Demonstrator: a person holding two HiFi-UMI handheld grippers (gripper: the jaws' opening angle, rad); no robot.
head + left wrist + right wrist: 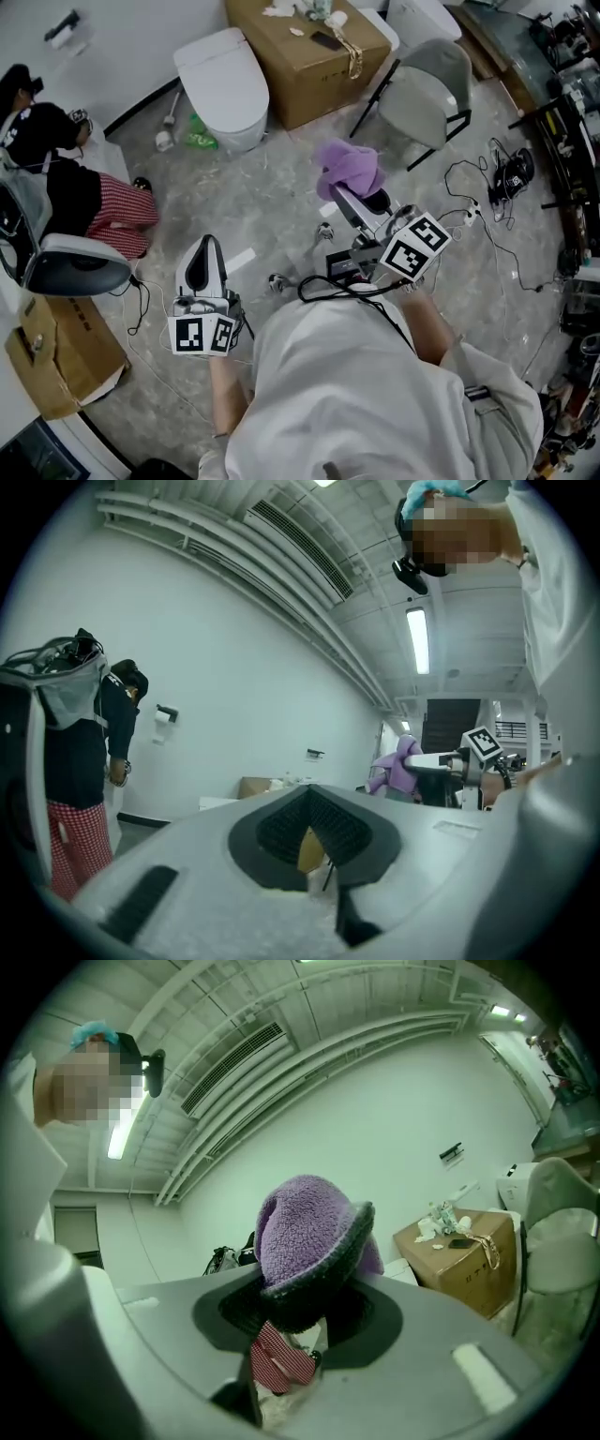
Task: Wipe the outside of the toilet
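Note:
The white toilet (225, 89) stands with its lid down by the far wall, well ahead of both grippers. My right gripper (361, 199) is raised above the floor and shut on a purple fluffy cloth (349, 169), which bulges over its fingertips. In the right gripper view the purple cloth (305, 1232) hides the right gripper's (314, 1274) tips. My left gripper (201, 267) is held low at the left, its black jaws together with nothing between them. In the left gripper view the left gripper (309, 799) points up at the wall, and the cloth (398, 766) shows at the right.
A cardboard box (309, 56) sits right of the toilet, with a grey chair (427, 94) beside it. A toilet brush (169, 117) and a green bottle (199, 141) lie at the toilet's base. A person in red checked trousers (117, 214) stands left. Cables (487, 216) cross the floor.

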